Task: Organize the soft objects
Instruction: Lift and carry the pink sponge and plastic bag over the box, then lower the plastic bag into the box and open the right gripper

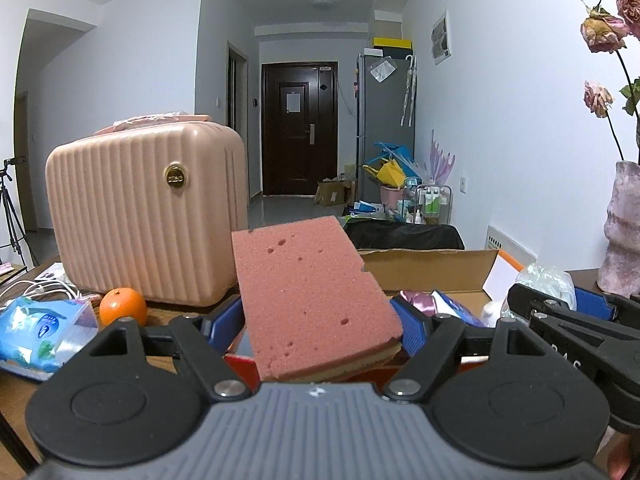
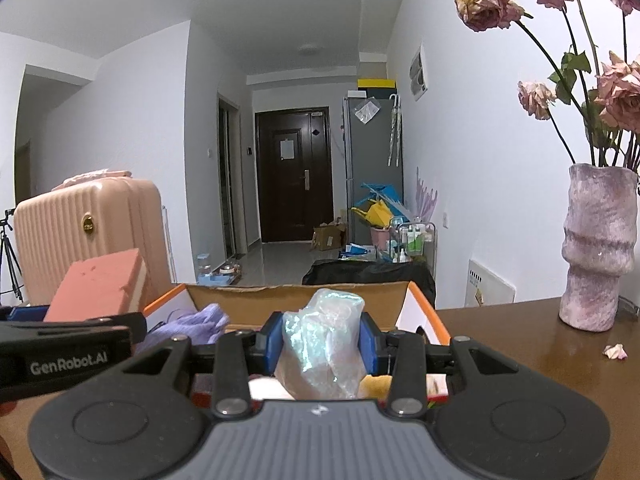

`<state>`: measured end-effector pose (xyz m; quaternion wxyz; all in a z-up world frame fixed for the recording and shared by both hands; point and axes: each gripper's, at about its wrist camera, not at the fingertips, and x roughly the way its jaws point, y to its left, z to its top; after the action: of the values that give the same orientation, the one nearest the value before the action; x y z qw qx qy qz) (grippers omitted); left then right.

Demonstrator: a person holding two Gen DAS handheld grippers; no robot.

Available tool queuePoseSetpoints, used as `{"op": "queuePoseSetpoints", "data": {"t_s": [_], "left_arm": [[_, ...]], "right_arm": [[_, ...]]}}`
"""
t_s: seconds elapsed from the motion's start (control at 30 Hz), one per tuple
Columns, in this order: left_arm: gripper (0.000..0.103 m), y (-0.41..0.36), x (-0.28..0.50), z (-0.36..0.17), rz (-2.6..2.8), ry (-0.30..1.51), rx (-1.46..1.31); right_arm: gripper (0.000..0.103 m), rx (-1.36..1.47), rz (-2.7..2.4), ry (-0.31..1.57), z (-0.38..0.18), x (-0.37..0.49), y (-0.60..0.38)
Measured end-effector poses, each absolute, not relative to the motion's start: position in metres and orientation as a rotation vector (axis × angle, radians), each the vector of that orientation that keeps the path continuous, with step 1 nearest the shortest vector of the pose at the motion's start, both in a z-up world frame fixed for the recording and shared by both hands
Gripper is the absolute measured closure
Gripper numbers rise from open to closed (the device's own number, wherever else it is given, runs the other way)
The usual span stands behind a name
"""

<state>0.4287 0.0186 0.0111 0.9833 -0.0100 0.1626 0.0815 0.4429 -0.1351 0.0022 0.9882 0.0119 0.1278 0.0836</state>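
My left gripper [image 1: 322, 326] is shut on a pink sponge [image 1: 308, 292] with a yellow underside and holds it tilted up above the table; the sponge also shows in the right wrist view [image 2: 96, 282]. My right gripper [image 2: 320, 344] is shut on a crumpled clear iridescent plastic bag [image 2: 324, 344] and holds it just in front of an open cardboard box [image 2: 304, 294]. The box holds a purple cloth [image 2: 196, 322]. The right gripper also shows at the right of the left wrist view [image 1: 560, 312], beside the box [image 1: 432, 266].
A pink ribbed case [image 1: 148, 216] stands at the left. An orange [image 1: 123, 306] and a blue wipes pack [image 1: 40, 332] lie in front of it. A pink vase [image 2: 598, 248] with dried roses stands on the brown table [image 2: 520, 344] at the right.
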Motion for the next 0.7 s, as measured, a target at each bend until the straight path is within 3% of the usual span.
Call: {"op": "queuePoseSetpoints", "data": {"t_s": [0.7], "left_arm": [[0.023, 0.003, 0.473, 0.011, 0.152, 0.321, -0.015]], "right_arm": [[0.065, -0.010, 0.157, 0.229, 0.008, 0.483, -0.144]]}}
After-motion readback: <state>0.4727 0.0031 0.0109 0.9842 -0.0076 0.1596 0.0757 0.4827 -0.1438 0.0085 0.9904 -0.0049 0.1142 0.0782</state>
